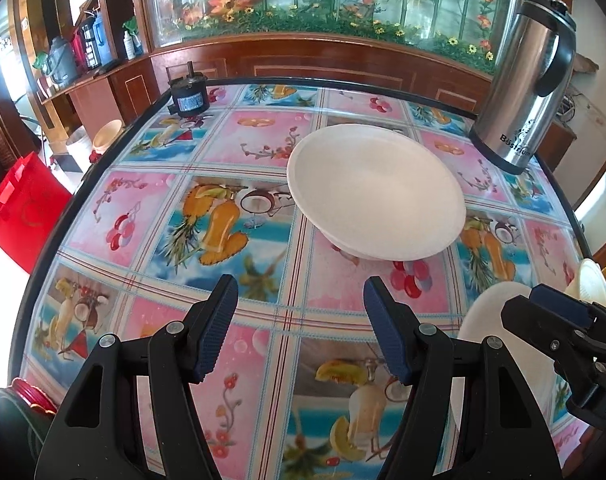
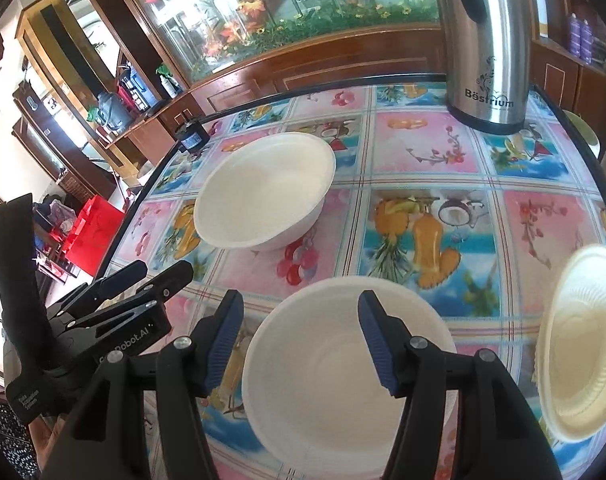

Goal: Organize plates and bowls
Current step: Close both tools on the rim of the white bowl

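White foam bowl (image 2: 335,380) near the table's front edge — probably light, crushable; we'd pinch its rim, both grippers' fingers spread, empty.

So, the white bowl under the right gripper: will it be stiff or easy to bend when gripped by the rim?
The near bowl looks like thin white foam, so probably very light and likely to flex or dent at the rim. Its smooth table cover may let it slide.

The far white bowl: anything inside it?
The far white bowl looks empty: its visible inside is bare white. The near rim hides part of the inner wall, and the tablecloth under its base is covered.
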The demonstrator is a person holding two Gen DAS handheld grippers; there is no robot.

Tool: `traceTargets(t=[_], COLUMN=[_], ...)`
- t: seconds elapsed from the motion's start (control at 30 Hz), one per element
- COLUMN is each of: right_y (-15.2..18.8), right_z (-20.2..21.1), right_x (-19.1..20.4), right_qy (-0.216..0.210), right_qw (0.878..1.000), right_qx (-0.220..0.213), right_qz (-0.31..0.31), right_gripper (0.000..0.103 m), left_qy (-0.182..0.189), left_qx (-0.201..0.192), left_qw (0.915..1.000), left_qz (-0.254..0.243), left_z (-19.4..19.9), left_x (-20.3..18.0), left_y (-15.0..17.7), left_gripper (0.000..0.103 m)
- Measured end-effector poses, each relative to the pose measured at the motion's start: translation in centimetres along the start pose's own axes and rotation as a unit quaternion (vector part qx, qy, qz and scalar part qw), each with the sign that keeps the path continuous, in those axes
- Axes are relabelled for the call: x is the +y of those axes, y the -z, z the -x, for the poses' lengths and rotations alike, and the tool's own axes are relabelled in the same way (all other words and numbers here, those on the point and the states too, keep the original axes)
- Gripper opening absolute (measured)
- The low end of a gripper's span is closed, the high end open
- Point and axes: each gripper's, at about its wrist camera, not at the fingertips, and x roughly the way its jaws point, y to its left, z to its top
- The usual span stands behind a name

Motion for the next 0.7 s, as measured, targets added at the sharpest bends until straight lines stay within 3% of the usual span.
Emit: traceTargets(t=[0.7], right_y=[-4.8], right_z=[-4.0], right_x=[-1.6], right_qy=[0.017], right_qw=[1.0], right_qx=[0.013], right_qz=[-0.011], right_gripper=[0.061], left_qy=[-0.01], left_qx=[0.022], left_qw=[0.999], left_qz=[0.038], left_z=[-4.1], left_x=[0.0], left_y=[-3.8], left_gripper=[0.066])
